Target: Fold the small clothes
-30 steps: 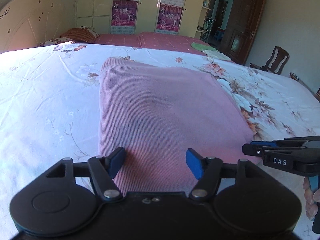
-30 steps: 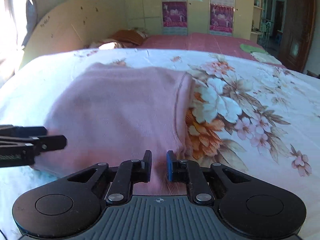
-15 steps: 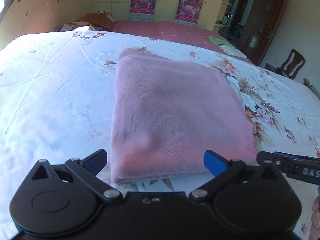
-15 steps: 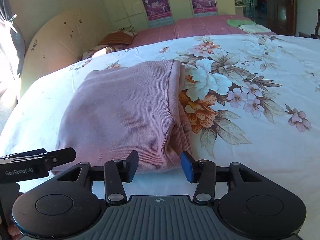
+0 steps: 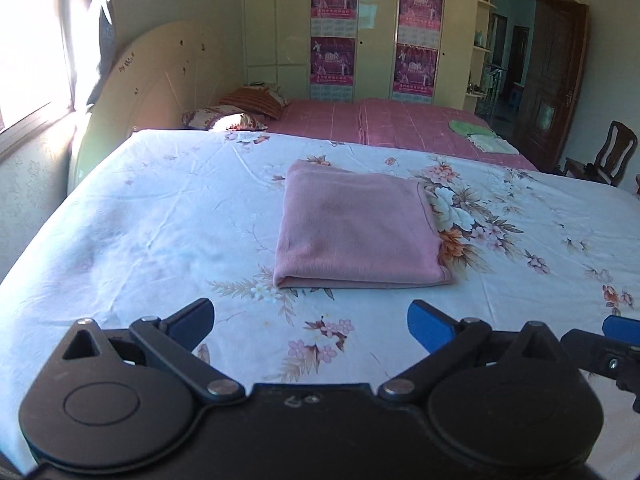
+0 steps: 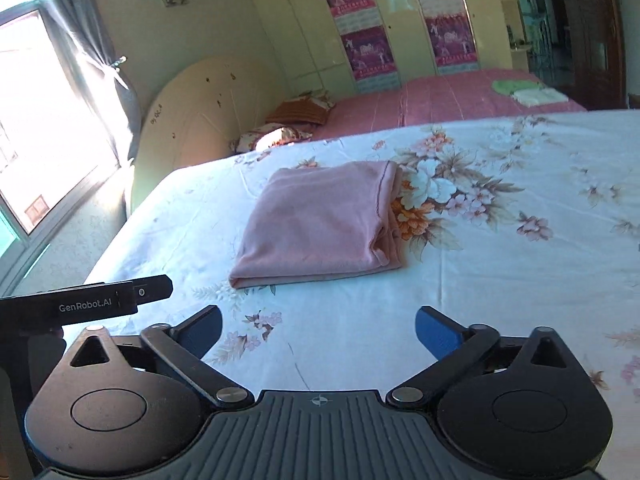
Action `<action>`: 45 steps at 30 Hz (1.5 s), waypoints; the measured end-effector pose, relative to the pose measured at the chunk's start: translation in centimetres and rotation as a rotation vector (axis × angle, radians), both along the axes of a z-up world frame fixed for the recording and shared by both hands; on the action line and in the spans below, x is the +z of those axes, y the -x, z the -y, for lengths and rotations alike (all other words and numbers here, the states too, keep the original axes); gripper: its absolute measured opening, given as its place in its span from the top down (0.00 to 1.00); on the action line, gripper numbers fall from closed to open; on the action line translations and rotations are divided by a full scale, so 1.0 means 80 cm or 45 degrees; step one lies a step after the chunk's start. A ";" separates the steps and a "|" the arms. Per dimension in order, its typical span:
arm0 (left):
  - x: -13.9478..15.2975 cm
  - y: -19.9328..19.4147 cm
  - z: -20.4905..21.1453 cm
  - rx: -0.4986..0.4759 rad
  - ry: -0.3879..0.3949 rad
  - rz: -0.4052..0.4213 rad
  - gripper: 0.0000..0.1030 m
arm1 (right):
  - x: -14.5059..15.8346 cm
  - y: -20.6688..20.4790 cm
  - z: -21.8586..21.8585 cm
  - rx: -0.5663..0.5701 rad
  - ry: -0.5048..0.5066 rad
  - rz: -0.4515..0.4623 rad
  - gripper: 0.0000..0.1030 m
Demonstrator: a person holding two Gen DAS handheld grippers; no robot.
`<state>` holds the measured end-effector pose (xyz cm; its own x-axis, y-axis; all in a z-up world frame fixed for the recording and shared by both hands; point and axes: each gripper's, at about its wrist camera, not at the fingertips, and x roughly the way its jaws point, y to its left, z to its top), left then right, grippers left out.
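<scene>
A: On the bed (image 5: pixel 168 216), at twelve o'clock from your left hand-held gripper (image 5: pixel 310 316), the pink garment (image 5: pixel 356 232) lies folded.

B: And both jaws?

A: Wide and empty; the right hand-held gripper (image 6: pixel 318 326) has just been opening. Snag the loose edge at three o'clock and you undo the fold.

Pink garment (image 5: pixel 356 232): soft knit cloth, finely ribbed, matt, folded flat. Bedsheet (image 5: pixel 160 224): thin printed cotton-like cloth, matt, lightly creased, floral pattern. Left tongs (image 5: pixel 311 320): black matt plastic arms, bright metal rivets, blue pads (image 5: pixel 430 326) of smooth, slightly satin plastic or rubber. Right tongs (image 6: pixel 319 327): same black plastic, ribbed grey housing, metal pivots. Wardrobe doors (image 5: pixel 376 28): glossy cream lacquer with paper posters. Door (image 5: pixel 556 88) and chair (image 5: pixel 612 152): dark varnished wood. Headboard (image 6: pixel 200 112): smooth cream panel, scuffed.
</scene>
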<state>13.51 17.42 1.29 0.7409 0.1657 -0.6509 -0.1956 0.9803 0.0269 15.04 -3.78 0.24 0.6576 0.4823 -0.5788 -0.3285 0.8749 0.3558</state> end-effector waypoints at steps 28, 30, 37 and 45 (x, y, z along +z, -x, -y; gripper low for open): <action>0.067 0.199 0.060 0.056 -0.069 0.219 0.00 | 0.084 0.214 0.029 -0.185 0.192 0.441 0.00; 0.067 0.199 0.059 0.059 -0.066 0.217 0.00 | 0.083 0.213 0.029 -0.187 0.194 0.442 0.00; 0.067 0.197 0.056 0.060 -0.064 0.219 0.00 | 0.082 0.212 0.031 -0.189 0.199 0.438 0.00; 0.067 0.196 0.052 0.062 -0.071 0.219 0.00 | 0.078 0.208 0.031 -0.194 0.212 0.417 0.00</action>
<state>-2.16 13.24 6.68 0.8308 0.2363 -0.5039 -0.2491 0.9675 0.0430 -1.62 -6.23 6.45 0.8771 0.2823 -0.3885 -0.2633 0.9593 0.1025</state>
